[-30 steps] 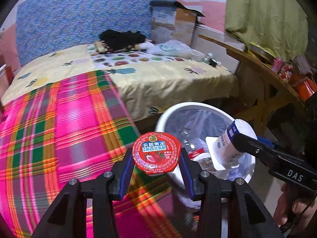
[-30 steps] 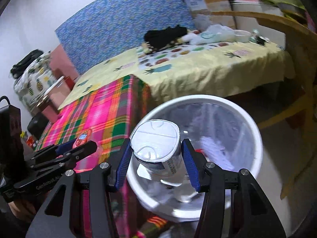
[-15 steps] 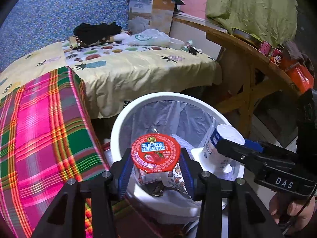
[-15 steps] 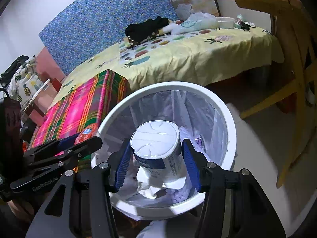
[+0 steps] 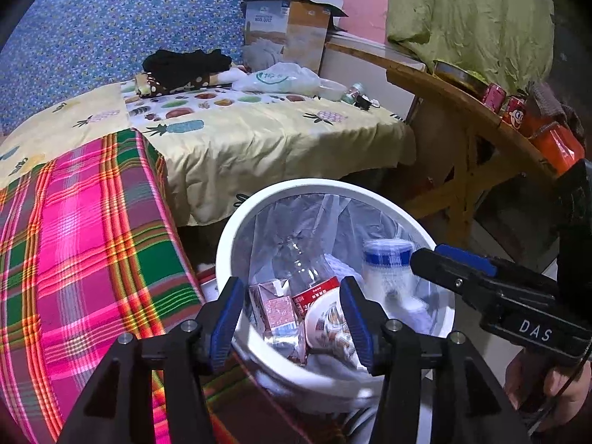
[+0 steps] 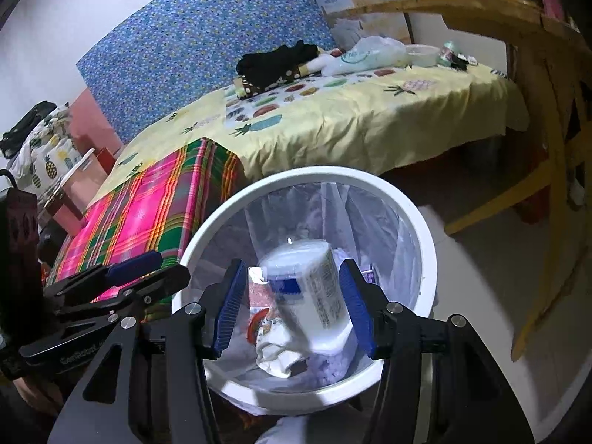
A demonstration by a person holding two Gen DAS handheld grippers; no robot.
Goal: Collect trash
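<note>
Left wrist view: my left gripper (image 5: 292, 318) fingers have just been opening — empty over the bin (image 5: 236, 229). The right gripper (image 6: 292, 307) looks open — the blurred cup (image 6: 314, 292) may clip the rim.

The white bin (image 6: 425, 244) gapes open, hemmed by bed (image 5: 259, 140) and wooden table (image 5: 462, 111).

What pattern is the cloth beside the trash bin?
A pink, green and orange plaid cloth, next to the white trash bin; clearest in the left wrist view.
</note>
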